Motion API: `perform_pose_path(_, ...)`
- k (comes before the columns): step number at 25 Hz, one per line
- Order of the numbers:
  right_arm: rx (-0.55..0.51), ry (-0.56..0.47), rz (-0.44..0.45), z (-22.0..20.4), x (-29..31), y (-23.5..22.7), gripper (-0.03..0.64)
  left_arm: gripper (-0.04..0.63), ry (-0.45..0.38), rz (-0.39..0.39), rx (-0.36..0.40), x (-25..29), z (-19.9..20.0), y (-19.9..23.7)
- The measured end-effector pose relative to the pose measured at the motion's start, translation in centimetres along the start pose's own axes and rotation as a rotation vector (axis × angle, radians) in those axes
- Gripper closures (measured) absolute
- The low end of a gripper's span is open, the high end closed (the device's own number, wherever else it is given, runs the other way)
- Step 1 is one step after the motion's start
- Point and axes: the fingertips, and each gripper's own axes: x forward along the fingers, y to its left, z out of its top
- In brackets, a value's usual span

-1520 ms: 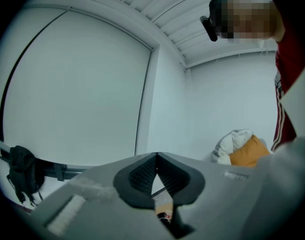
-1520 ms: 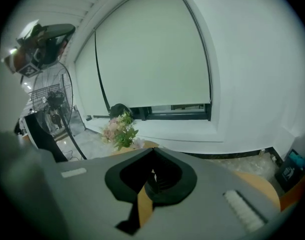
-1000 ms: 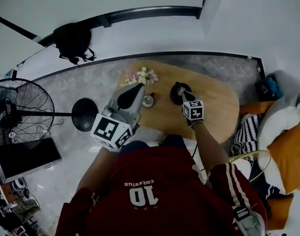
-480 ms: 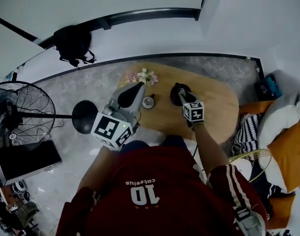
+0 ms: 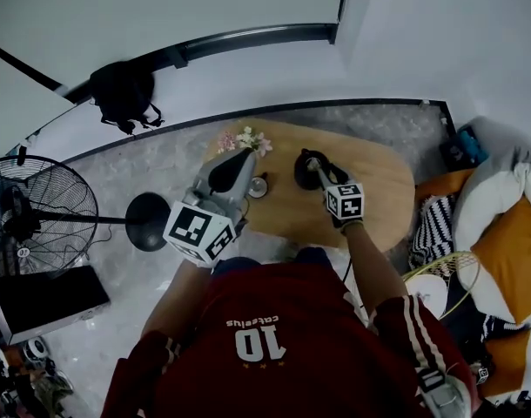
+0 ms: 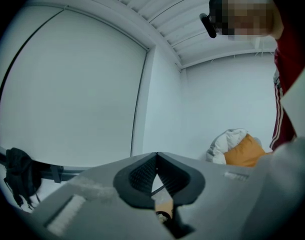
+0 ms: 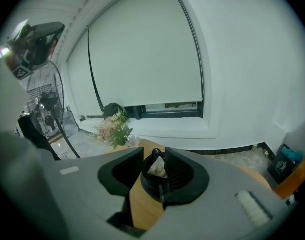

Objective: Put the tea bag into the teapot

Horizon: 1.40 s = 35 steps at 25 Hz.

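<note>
Right tongs [image 7: 154, 152]: jaws just opened wide, gripping nothing, over teapot [image 7: 149, 186] | tea bag [image 7: 157, 169]: apparently inside teapot, on desk [image 5: 379, 190] | left tongs [image 6: 156, 154]: closed tip to tip.

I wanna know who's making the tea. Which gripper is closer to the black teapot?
Right. The right gripper hangs just above the teapot, jaws open around it in its own view. The left gripper is off to the teapot's left, near the flowers.
</note>
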Motion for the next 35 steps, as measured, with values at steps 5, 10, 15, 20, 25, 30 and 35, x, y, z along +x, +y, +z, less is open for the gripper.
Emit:
perform_pose_path(5,-0.003,-0.029,-0.021,0.4,-2.1,0.6,0.497,0.595,0.001,0.0,0.0,-0.6,0.1,-0.6)
perform_pose_path(10,-0.025,-0.091,-0.029,2.3,-4.6,1.3,0.497,0.595,-0.003,-0.021,-0.01,-1.1,0.0,-1.1)
perform_pose_path(15,0.02,-0.159,-0.033,4.0,-7.9,1.9,0.497,0.594,-0.006,-0.03,-0.056,-1.7,-0.6,-1.6)
perform_pose_path(20,0.056,-0.219,-0.041,5.9,-11.2,3.1,0.497,0.594,-0.024,-0.057,-0.091,-2.0,0.0,-2.3)
perform_pose_path(25,0.027,-0.301,-0.03,9.0,-15.0,4.7,0.497,0.595,-0.033,-0.079,-0.084,-1.8,0.7,-3.2)
perform_pose_path(30,0.009,-0.39,-0.042,12.8,-19.0,5.6,0.497,0.595,-0.046,-0.104,-0.079,-1.6,1.4,-4.2)
perform_pose_path(35,-0.028,-0.465,-0.063,16.5,-22.4,6.2,0.497,0.595,-0.065,-0.111,-0.044,-1.6,2.5,-4.8)
